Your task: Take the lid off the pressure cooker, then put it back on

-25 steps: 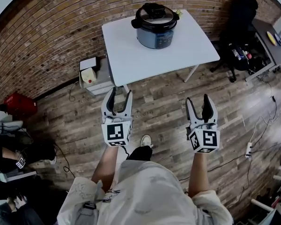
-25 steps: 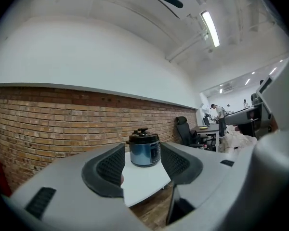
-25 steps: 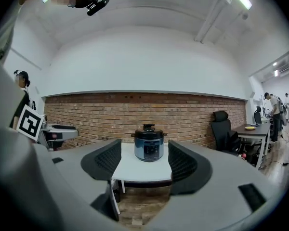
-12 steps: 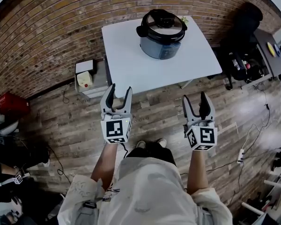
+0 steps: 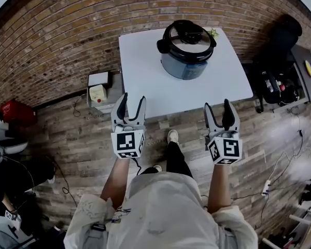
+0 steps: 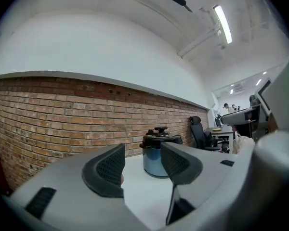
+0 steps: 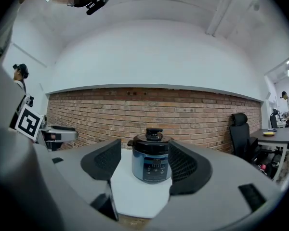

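Pressure cooker (image 5: 186, 53): stands on the far half of the white table (image 5: 145, 82), lid (image 5: 177, 41) on, control panel turned toward the near edge, well apart from both grippers. At left, left gripper (image 5: 132, 98) held level over the wooden floor (image 5: 83, 134), just short of the table's near edge, jaws wide apart with nothing between the pads; looks at the cooker from off to its left side. In the middle, looks heavy and rigid, with smooth and possibly slick metal walls, so offers no good pinch on the body. Probably locks by a twist and not a straight pull, the lid itself stiff and of some weight. Best taken by the raised black knob (image 5: 192, 35) at the centre, or by the short black handle (image 5: 161, 44) jutting at the rim's left. May call for bracing the body with one gripper while turning with the other, lest the whole pot spin on the smooth tabletop. At right, right gripper (image 5: 217, 105), likewise level and short of the table, jaws spread wide and empty, the cooker framed squarely between them far ahead.
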Available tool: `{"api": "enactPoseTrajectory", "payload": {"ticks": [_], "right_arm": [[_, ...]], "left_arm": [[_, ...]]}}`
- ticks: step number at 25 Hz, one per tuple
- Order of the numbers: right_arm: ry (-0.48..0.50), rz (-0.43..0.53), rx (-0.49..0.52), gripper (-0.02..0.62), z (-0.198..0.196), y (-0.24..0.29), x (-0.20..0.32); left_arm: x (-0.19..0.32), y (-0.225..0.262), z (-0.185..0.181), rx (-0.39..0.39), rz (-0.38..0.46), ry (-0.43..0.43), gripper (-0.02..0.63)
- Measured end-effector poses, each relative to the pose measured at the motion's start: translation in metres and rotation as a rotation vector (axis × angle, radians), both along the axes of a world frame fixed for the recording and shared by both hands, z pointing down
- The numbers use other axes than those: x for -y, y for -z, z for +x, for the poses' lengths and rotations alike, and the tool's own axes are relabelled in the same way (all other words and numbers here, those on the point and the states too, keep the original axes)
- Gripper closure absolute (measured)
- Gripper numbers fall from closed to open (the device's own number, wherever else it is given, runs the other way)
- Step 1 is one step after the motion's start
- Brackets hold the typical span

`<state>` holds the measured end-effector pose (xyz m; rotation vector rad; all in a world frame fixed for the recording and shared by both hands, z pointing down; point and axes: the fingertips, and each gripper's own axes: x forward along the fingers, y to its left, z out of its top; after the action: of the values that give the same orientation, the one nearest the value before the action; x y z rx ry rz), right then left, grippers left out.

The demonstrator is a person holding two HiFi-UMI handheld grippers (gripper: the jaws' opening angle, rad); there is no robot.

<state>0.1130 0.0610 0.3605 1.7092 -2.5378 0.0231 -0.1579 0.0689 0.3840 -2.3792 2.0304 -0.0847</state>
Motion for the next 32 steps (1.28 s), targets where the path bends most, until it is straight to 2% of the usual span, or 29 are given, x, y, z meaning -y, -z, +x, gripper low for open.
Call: {"api": "enactPoseTrajectory", "payload": {"ticks": [18,26,32], "right_arm": [[0.125,0.057,0.083,0.281,0.032,0.023,0.233],[0.221,0.069,0.121,0.279,0.032,0.025,0.294],[0.280,0.086,0.128,0.279,0.027,0.023,0.311]], "left_arm": [[0.203,0.030,0.031,0.066,0.001,0.094,0.359],[0.240,0.035,0.029,0.085,-0.005,0.184,0.359],[0.246,0.031,0.026,0.092,-0.017,0.216,0.359]]}}
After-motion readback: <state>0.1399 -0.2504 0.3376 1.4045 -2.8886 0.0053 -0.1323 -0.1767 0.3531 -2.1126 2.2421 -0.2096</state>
